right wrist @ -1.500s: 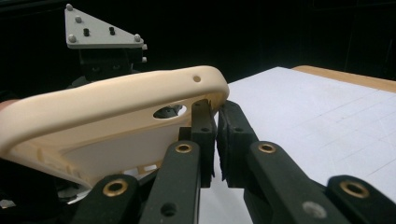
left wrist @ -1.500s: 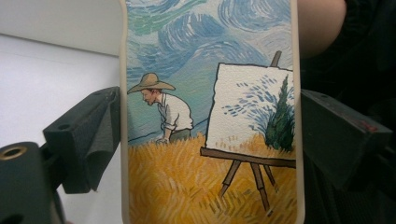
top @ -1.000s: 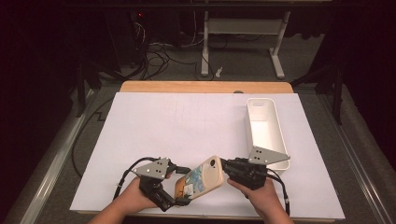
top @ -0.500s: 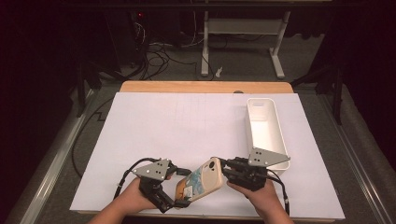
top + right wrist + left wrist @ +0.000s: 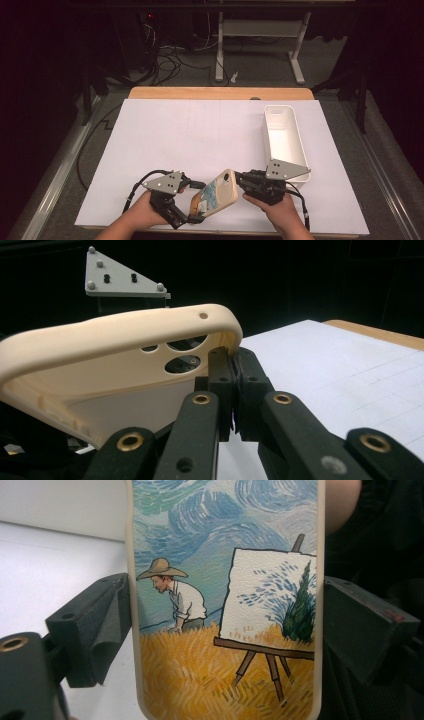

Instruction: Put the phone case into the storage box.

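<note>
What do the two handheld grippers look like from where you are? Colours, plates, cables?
Both are black. The left gripper and the right gripper each carry a grey three-cornered plate on top, studded with small screws, and trail a thin black cable. The right gripper's linkage arms show brass-coloured pivot pins. The left gripper's pads are blocky with a textured dark face. Forearms are bare; no sleeves visible.

Left claw (image 5: 192, 202) jaws spread wide, gripping; right claw (image 5: 239, 181) pinched shut, both low.

I note the phone case (image 5: 225, 605): cream rim, painted blue swirled sky, golden wheat field, straw-hatted painter in white. Bin (image 5: 285, 135) white, table sheet (image 5: 200, 135) white, jaws black.
</note>
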A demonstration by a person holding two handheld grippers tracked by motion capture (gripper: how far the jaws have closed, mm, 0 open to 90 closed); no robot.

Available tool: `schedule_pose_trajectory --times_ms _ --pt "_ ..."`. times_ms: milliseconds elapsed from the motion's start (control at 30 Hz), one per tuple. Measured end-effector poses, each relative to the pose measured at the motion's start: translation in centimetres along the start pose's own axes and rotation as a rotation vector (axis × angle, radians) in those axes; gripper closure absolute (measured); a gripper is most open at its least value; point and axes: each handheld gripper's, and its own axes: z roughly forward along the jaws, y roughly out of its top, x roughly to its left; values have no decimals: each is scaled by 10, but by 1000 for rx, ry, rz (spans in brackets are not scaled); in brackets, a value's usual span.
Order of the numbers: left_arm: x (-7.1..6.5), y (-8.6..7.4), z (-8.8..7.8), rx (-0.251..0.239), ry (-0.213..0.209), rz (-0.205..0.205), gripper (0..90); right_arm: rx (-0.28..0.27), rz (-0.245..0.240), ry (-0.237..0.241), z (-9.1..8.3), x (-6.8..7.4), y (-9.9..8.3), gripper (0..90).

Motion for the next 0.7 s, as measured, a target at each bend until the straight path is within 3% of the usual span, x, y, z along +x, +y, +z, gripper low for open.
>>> schedule_pose_trajectory --times_ms 433,700 --pt "8 -1 5 -23 46 10 117 26 79 -59 4 -3 1 898" --pt "9 -2 8 -36 63 19 112 25 104 -70 5 -4 3 897"
